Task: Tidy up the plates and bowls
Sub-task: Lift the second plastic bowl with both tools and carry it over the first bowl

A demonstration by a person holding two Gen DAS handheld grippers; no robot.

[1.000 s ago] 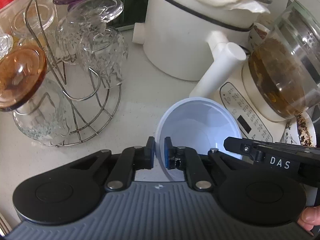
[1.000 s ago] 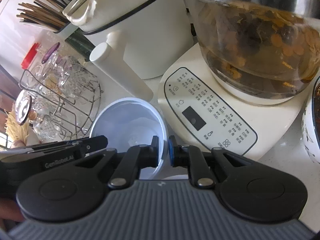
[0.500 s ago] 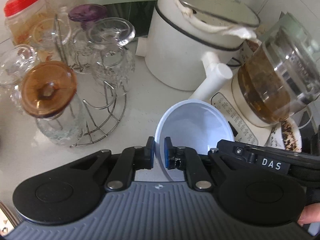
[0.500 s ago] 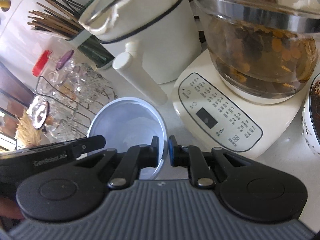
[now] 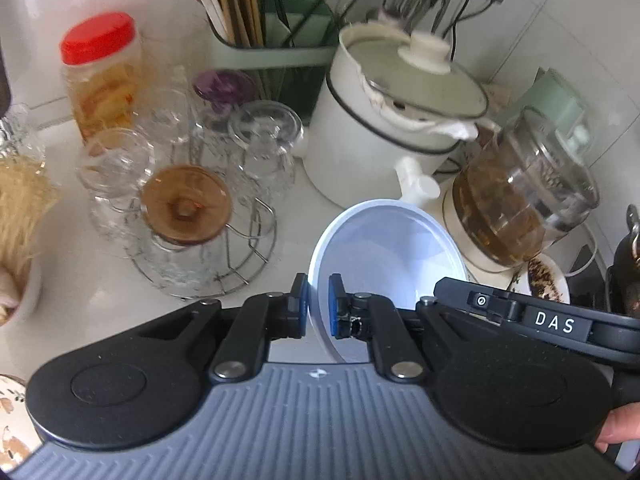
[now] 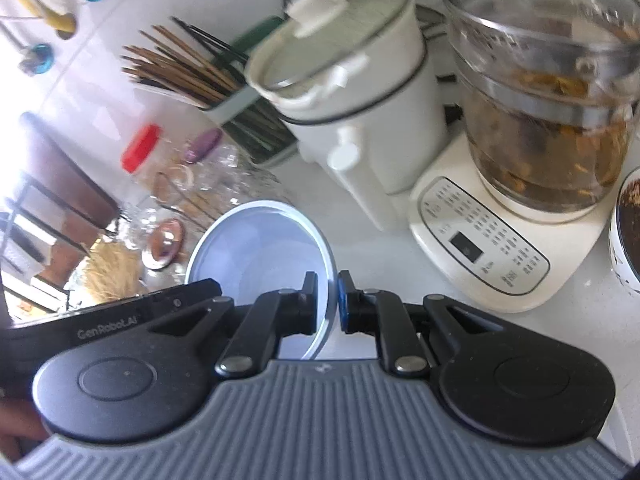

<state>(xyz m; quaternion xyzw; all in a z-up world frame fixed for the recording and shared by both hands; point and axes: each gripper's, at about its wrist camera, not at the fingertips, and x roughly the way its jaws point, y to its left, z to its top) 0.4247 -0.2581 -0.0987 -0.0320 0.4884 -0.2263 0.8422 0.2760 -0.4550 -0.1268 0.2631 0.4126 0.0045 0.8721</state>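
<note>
Item: pale blue bowl [image 5: 384, 264] — held above the white tabletop [image 5: 304, 216], rim pinched on opposite sides. Left claw [image 5: 318, 306] clamped the rim at the bowl's 8 o'clock; right claw [image 6: 328, 300] clamped it at 4 o'clock — mouth tilted between them, both equally near.

Two grippers pinch one bowl

The left gripper [image 5: 318, 308] points down at a slant, and its two blue pads squeeze the near-left rim of the pale blue bowl [image 5: 384, 252]. The right gripper [image 6: 328, 304] also tilts down and squeezes the bowl's right rim from the other side. A fingertip [image 5: 618, 424] of the person shows at the edge behind the grippers.
</note>
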